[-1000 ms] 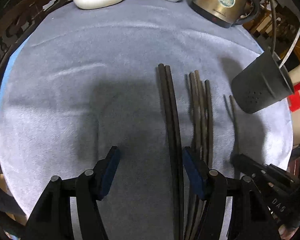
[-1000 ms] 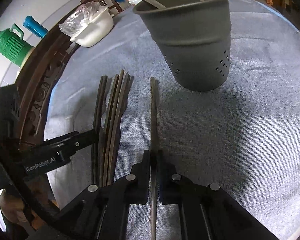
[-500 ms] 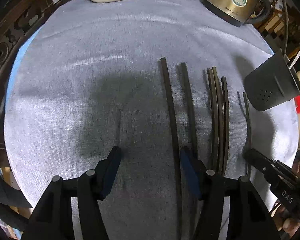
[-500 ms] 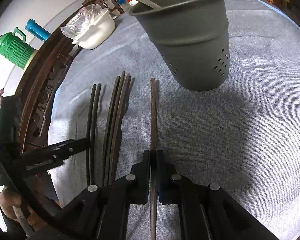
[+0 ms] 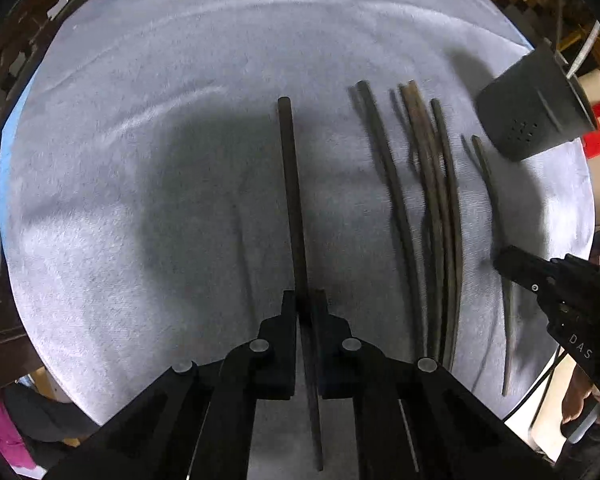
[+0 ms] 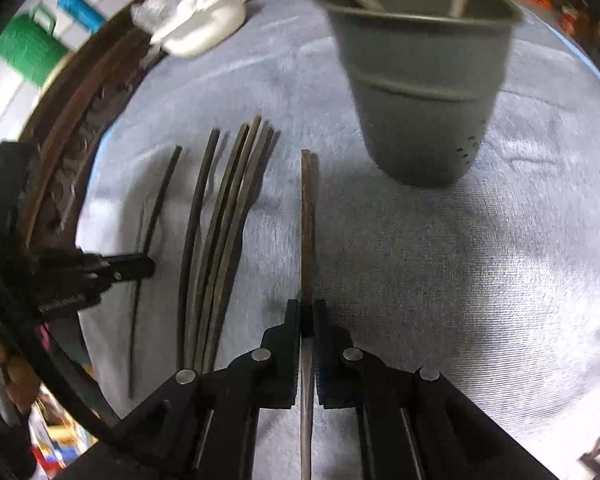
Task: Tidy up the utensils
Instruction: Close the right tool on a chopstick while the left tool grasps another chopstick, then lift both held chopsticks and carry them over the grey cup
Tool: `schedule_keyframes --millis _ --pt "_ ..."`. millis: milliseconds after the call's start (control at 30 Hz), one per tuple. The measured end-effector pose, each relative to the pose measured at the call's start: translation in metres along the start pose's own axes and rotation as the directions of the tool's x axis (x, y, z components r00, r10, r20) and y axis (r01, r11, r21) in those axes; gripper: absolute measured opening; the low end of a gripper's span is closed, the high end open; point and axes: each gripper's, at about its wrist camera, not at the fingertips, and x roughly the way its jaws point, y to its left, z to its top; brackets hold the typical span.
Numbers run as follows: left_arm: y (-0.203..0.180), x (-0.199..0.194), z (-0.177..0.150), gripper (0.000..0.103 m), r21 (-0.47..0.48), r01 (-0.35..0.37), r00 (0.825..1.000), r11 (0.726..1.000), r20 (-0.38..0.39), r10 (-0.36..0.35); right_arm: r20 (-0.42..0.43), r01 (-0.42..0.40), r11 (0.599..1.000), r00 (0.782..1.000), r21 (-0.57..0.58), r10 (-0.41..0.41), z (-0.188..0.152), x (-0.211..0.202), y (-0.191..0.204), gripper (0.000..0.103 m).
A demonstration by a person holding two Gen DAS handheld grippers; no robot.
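Worktop: grey cloth, grippy under everything.
Holder: upright, steady, just beyond the right tool.
Loose chopsticks: flat between both tools; light, stiff, slick, best pinched near one end.
Left tool: clamped onto one dark chopstick.
Right tool: pinched on another chopstick.

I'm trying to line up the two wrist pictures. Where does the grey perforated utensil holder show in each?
Left wrist view: utensil holder at the far right edge, tilted by the lens, beyond the loose chopsticks.
Right wrist view: utensil holder top centre-right, large, upright.
Shared landmark: the chopsticks lying bunched on the grey cloth.
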Motion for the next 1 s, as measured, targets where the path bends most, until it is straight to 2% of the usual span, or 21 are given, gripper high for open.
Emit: schedule_keyframes --millis 33,67,100,133,167,300,333,367,400,433,467,567,700,1000 --pt "0.004 0.0 0.002 0.009 -0.009 0.008 1.0 1.0 -0.012 -0.008 -0.015 0.009 1.0 1.0 -0.012 -0.009 0.001 0.001 0.001 0.008" --pt "0.007 0.0 0.005 0.018 -0.018 0.015 1.0 1.0 -0.02 -0.016 -0.028 0.018 1.0 0.999 -0.023 -0.019 0.003 0.001 0.004 0.008" --pt "0.009 0.0 0.009 0.036 -0.035 0.023 0.999 0.999 -0.022 -0.023 -0.042 0.024 0.999 0.999 -0.028 -0.025 0.005 0.002 0.006 0.009" --pt "0.012 -0.001 0.012 0.043 -0.05 0.023 1.0 0.998 -0.009 -0.024 -0.054 0.032 0.999 0.998 -0.03 -0.034 0.007 0.003 0.008 0.009" --pt "0.023 -0.006 0.02 0.048 -0.054 0.021 1.0 0.998 0.005 -0.021 -0.062 0.049 0.998 0.997 -0.035 -0.051 0.01 0.003 0.01 0.009" --pt "0.02 -0.003 0.03 0.048 -0.057 0.012 1.0 0.998 0.017 -0.011 -0.052 0.085 0.996 0.995 -0.015 -0.086 0.022 0.0 0.012 0.009" --pt "0.02 0.002 0.034 0.048 -0.056 0.006 1.0 0.998 0.01 -0.006 -0.052 0.091 0.996 0.994 -0.012 -0.092 0.024 0.001 0.012 0.009" --pt "0.019 0.003 0.036 0.041 -0.045 -0.003 1.0 0.999 0.029 0.004 -0.054 0.097 0.995 0.994 -0.008 -0.098 0.026 0.003 0.012 0.009" --pt "0.019 0.007 0.038 0.022 -0.037 -0.013 1.0 0.999 0.027 0.014 -0.069 0.103 0.995 0.992 -0.002 -0.103 0.028 0.009 0.013 0.009" --pt "0.019 0.009 0.039 0.011 -0.028 -0.03 0.999 0.999 0.025 0.031 -0.062 0.109 0.994 0.992 -0.008 -0.109 0.029 0.009 0.015 0.009" --pt "0.015 0.012 0.043 0.007 -0.023 -0.014 1.0 1.0 0.018 0.014 -0.072 0.12 0.993 0.99 -0.02 -0.121 0.03 0.011 0.017 0.009" --pt "0.014 0.01 0.047 0.007 0.001 0.029 0.999 1.0 0.021 -0.029 -0.09 0.15 0.986 0.984 -0.078 -0.157 0.03 0.013 0.028 0.009" --pt "0.033 0.011 0.04 0.007 -0.018 0.07 0.998 0.997 0.005 -0.07 -0.114 0.171 0.975 0.976 -0.139 -0.188 0.029 0.012 0.039 0.008" --pt "0.051 0.024 0.044 0.007 -0.027 0.081 0.996 0.996 -0.023 -0.082 -0.142 0.179 0.965 0.968 -0.189 -0.207 0.021 0.008 0.047 0.008"
